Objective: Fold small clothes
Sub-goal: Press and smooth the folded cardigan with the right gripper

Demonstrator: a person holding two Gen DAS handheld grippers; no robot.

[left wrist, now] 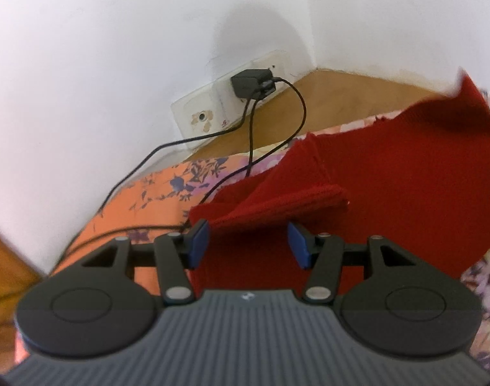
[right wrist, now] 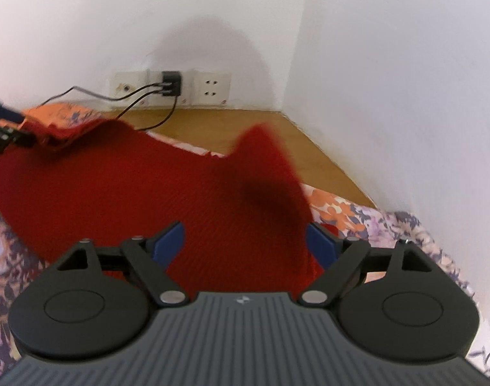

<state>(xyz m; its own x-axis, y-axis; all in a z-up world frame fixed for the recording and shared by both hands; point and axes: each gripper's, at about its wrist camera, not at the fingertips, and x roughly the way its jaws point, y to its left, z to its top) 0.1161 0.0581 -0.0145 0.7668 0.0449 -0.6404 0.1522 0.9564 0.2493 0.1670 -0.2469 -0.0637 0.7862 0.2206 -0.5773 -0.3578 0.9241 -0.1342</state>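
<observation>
A: In the left wrist view?
B: The left gripper (left wrist: 248, 241) hangs with fingers spread over the red garment (left wrist: 389, 186), which lies on the floral bedspread (left wrist: 155, 193).
A: And the right wrist view?
B: The right gripper (right wrist: 245, 241) gapes wide, empty, above the same cloth; one corner sticks up, blurred.

Ribbed red knit garment (left wrist: 389, 193) lies on matt floral cloth (left wrist: 155, 199) beside smooth wood (right wrist: 232, 128).
</observation>
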